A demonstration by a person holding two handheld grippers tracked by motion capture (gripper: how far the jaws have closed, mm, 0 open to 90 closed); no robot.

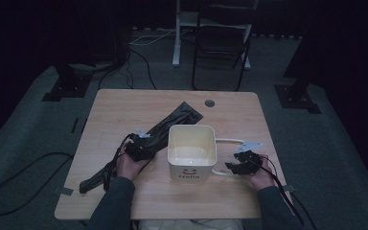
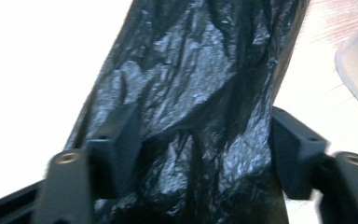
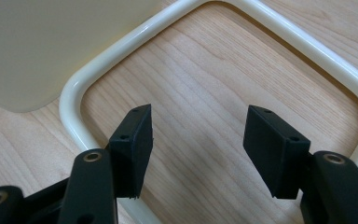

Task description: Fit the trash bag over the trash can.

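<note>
- Two hand-held grippers are at work on the wooden surface (image 1: 124, 103): the left hand-held gripper (image 1: 141, 143) sits over a long black plastic bag (image 1: 172, 120), and the right hand-held gripper (image 1: 234, 165) waits beside a cream bin (image 1: 191, 165).
- Left gripper view: the crumpled black plastic bag (image 2: 191, 93) fills the gap between the jaws, which stand wide; the film bunches against both pads, but I cannot tell whether they press on it yet.
- Right gripper view: the jaws stand wide apart with nothing between them, hovering over bare wood inside the loop of the bin's cream handle (image 3: 98, 60), which lies flat on the surface.
- The bag lies stretched diagonally, left of the bin and just beside it, one end reaching toward the far edge.
- The bin stands upright and looks empty, with no bag in it.
- Judging by this, the work seems to be lining the bin, and it is at its start: the grasp on the bag is about all that is under way.
- Left to do, as I read it: lift the bag, open it, and fit it into the bin.
</note>
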